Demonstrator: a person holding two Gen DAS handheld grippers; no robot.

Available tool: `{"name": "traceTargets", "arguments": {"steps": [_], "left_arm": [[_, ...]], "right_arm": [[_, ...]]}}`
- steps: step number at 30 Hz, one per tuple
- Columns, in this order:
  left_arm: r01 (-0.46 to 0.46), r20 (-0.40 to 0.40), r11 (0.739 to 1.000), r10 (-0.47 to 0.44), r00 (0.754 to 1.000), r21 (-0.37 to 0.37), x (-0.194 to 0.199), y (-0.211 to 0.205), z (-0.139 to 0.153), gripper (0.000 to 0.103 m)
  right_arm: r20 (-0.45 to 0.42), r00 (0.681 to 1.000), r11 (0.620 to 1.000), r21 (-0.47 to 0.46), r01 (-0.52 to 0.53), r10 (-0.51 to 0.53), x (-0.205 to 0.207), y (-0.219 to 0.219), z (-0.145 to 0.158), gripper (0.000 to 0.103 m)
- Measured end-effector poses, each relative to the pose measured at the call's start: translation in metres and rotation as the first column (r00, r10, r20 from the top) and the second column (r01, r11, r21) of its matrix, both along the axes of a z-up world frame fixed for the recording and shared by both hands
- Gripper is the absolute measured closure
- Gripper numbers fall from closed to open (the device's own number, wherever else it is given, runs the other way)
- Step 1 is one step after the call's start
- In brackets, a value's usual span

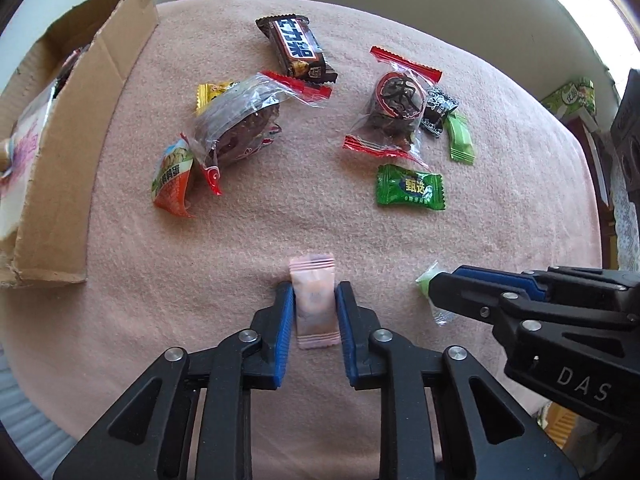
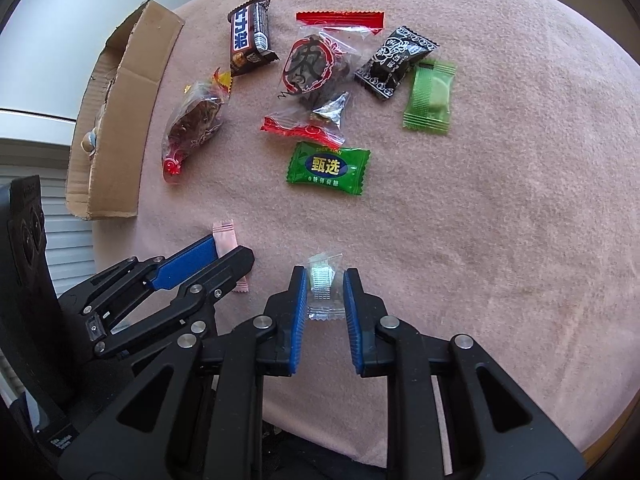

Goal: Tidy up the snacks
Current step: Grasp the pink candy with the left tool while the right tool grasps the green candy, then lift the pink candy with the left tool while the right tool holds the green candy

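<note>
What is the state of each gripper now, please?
Left gripper: closed on the pink candy.
Right gripper: closed on the clear-wrapped candy.

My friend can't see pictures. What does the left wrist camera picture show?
The left gripper is shut on a pale pink candy on a pink cloth. Beside it, the right gripper pinches a clear-wrapped candy. Farther off lie more wrapped snacks, including a green candy and a chocolate bar, with a cardboard box at the left.
</note>
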State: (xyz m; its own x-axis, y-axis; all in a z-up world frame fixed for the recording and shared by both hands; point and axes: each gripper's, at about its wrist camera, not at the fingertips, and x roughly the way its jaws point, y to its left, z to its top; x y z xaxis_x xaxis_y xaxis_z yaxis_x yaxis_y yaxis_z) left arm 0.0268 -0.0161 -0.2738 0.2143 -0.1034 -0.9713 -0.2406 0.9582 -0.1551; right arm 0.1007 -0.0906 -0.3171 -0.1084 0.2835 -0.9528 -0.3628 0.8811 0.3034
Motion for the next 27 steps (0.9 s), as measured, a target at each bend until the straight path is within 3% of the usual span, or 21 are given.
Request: {"name": "traceTargets", "arguments": {"steps": [4, 12, 27], "left_arm": [[0.03, 0.029, 0.999, -0.03, 0.999, -0.014, -0.006, 0.003, 0.001, 0.086], [-0.05, 0.036, 0.993, 0.054, 0.998, -0.109, -0.021, 0.037, 0.004, 0.086], [-0.114, 0.155, 0.987, 0.131, 0.979, -0.114, -0.04, 0.091, 0.057, 0.086]], "right_arm": [[0.02, 1.0, 1.0, -0.006, -0.008, 0.008, 0.0, -0.006, 0.007, 0.084], [0.053, 0.998, 1.0, -0.012, -0.023, 0.024, -0.005, -0.005, 0.011, 0.084], [0.168, 0.982, 0.995, 0.015, -0.094, 0.09, 0.006, 0.025, 0.061, 0.084]]}}
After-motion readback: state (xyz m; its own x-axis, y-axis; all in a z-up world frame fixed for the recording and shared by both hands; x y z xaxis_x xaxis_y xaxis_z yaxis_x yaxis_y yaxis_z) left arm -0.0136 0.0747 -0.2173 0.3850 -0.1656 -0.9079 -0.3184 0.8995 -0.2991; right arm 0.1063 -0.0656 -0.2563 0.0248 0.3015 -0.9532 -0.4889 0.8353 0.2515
